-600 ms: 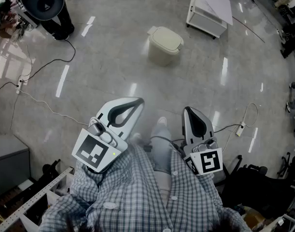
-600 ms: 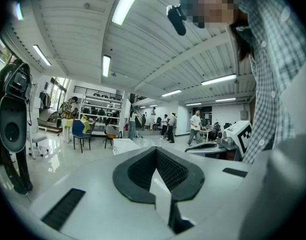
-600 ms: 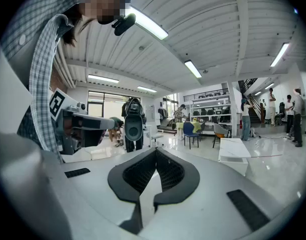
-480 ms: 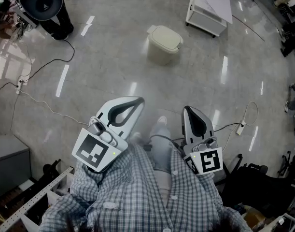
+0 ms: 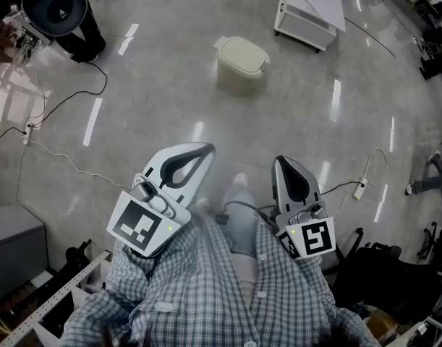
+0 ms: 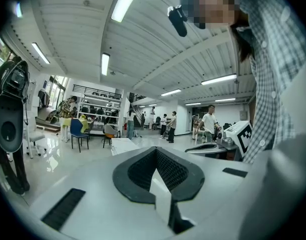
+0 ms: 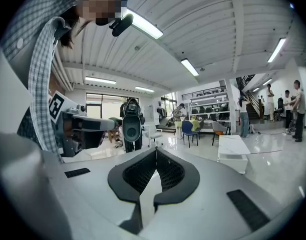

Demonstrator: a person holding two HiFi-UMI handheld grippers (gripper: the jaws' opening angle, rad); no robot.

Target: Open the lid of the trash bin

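Observation:
A cream trash bin [image 5: 239, 64] stands on the shiny floor well ahead of me, its lid down. It shows only in the head view. My left gripper [image 5: 205, 151] is held close to my body at lower left, jaws together with nothing between them. My right gripper [image 5: 281, 164] sits at lower right beside my leg, also shut and empty. Both are far short of the bin. The left gripper view [image 6: 156, 150] and the right gripper view [image 7: 155, 151] look level across the room and up at the ceiling, and the bin is not in them.
A low white table [image 5: 312, 7] stands just right of and beyond the bin. At far left are a black machine on a stand [image 5: 61, 9] and cables [image 5: 61, 159] across the floor. A power strip [image 5: 360, 191] lies right; a metal rack [image 5: 40, 309] sits at lower left. Several people stand far off [image 6: 210, 124].
The head view has shifted slightly, so the bin sits a little higher and further left in it. Both grippers stay where they were, still shut.

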